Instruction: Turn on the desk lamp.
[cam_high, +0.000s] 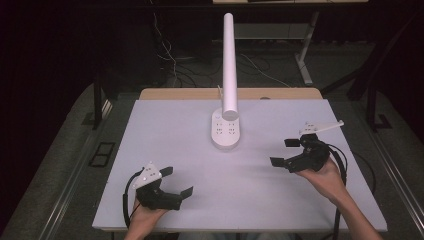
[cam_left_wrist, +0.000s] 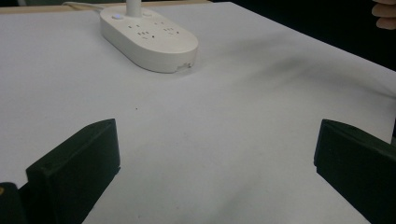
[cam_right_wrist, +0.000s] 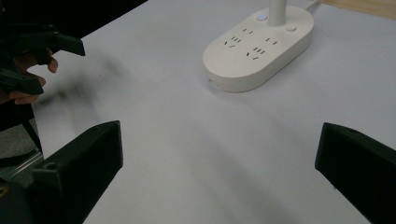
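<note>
From the high view, a white table (cam_high: 165, 130) is seen with a white power strip base (cam_high: 226, 130) set at its centre-rear; a white cylindrical post (cam_high: 229, 65) rises from the base's far end. The left gripper (cam_high: 176, 182) is held near the front edge, left of the base and well apart from it, jaws spread wide with nothing between them. The right gripper (cam_high: 285, 152) is held right of the base, also apart from it, jaws likewise spread and empty.

Along the left gripper view, the base (cam_left_wrist: 148, 36) is recorded ahead and to the upper left, socket holes on its top face; both black jaws are parted over bare table.

Along the right gripper view, the base (cam_right_wrist: 259, 46) lies ahead at upper right. The left gripper (cam_right_wrist: 35, 60) is noted at far left, held in a hand (cam_right_wrist: 28, 77).
</note>
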